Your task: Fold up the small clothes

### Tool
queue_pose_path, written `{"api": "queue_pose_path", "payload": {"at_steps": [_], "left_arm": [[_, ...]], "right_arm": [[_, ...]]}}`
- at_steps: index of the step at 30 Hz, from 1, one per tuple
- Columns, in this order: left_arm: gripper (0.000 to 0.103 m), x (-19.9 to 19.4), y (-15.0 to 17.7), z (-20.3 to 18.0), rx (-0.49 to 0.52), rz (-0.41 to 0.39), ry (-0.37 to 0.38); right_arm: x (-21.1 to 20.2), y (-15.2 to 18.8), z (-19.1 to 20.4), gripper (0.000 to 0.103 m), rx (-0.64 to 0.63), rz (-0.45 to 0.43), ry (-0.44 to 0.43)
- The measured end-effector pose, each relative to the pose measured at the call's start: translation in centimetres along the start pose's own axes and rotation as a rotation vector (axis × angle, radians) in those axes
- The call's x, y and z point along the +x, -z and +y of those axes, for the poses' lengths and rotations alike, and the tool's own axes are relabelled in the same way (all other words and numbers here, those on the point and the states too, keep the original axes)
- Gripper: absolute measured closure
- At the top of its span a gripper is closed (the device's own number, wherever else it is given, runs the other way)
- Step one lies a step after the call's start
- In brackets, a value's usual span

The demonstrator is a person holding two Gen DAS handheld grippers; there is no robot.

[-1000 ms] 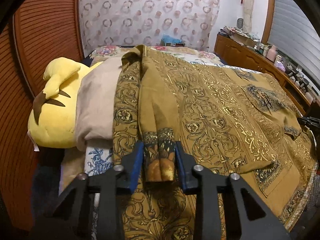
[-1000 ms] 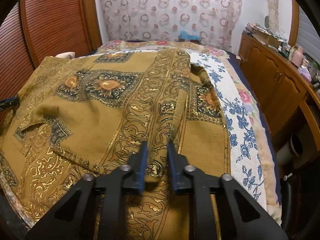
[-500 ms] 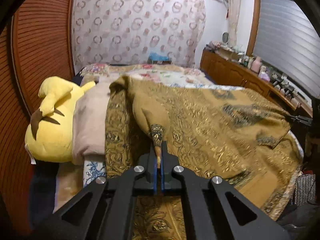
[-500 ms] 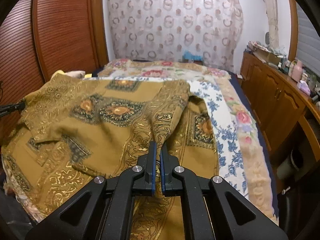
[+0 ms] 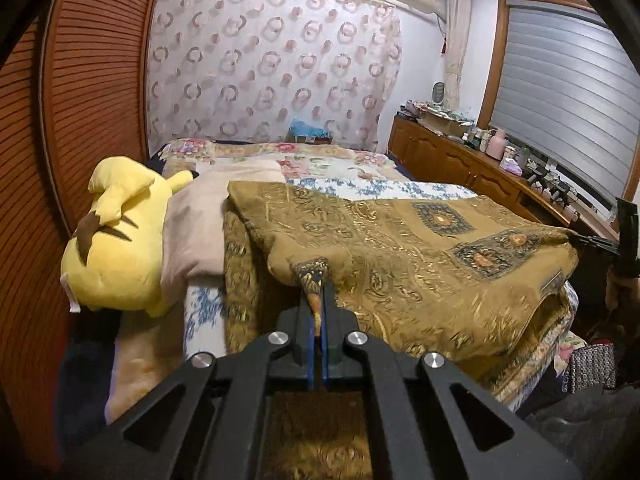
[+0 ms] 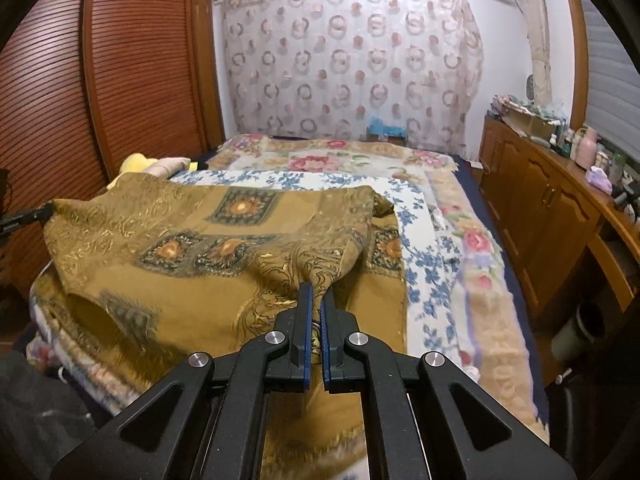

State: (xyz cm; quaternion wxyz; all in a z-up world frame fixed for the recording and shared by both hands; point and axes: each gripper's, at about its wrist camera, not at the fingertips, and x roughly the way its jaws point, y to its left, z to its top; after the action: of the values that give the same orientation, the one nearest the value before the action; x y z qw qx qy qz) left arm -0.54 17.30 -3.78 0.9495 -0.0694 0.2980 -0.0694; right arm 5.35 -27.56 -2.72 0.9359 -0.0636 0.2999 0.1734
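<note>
A mustard-gold patterned garment (image 5: pixel 400 256) lies across the near end of the bed, its upper layer lifted off the lower one. My left gripper (image 5: pixel 317 300) is shut on a corner of it at the left side. My right gripper (image 6: pixel 316 300) is shut on another pinched fold of the same garment (image 6: pixel 208 256) at the right side. Both hold the cloth raised above the bed, and it sags between them. The right gripper's black body shows at the far right edge of the left wrist view (image 5: pixel 624 232).
A yellow plush toy (image 5: pixel 116 248) and a beige pillow (image 5: pixel 200 224) lie at the bed's left. The floral bedspread (image 6: pixel 440 248) extends to the right and back. A wooden cabinet (image 6: pixel 552 208) with bottles runs along the right; a slatted wooden wardrobe (image 6: pixel 132 64) stands left.
Both grippers closed on folds of the garment, then lifted and pulled it toward me. The top layer rose off the bed and now hangs between them.
</note>
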Motion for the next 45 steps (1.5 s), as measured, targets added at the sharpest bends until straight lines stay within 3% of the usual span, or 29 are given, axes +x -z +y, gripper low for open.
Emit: {"api": "queue_pose_path", "payload": {"at_steps": [5,12,14,20,25,31,45], "left_arm": [[0.103,0.0,1.7,-0.1,-0.002,0.042,-0.02],[0.097,1.1,2.8,0.1,-0.001,0.097,-0.041],[0.089,0.9,2.8,-0.1,0.004,0.093,-0.043],[0.061,0.5,2.5,-0.4,0.017,0.087,-0.052],[0.051,0.9,2.8,-0.6,0.025,0.101,-0.058],[0.05,1.6,3.4,-0.3,0.002,0.112,-0.087],[0.05,2.7,5.5,1.2,-0.025,0.157,-0.144]], "right_arm": [[-0.8,1.5,0.4,0.102,-0.012,0.032,-0.007],[1.4,3.0,0.5,0.099,0.008,0.11,0.001],[1.2,2.9,0.5,0.092,0.009,0.105,0.02],[1.1,2.3,0.7,0.086,0.001,0.081,0.046],[1.5,2.0,1.4,0.076,-0.016,0.074,0.047],[2.4,1.5,3.0,0.055,-0.031,0.068,0.018],[7.3,2.5,9.4,0.051,-0.118,0.146,-0.097]]}}
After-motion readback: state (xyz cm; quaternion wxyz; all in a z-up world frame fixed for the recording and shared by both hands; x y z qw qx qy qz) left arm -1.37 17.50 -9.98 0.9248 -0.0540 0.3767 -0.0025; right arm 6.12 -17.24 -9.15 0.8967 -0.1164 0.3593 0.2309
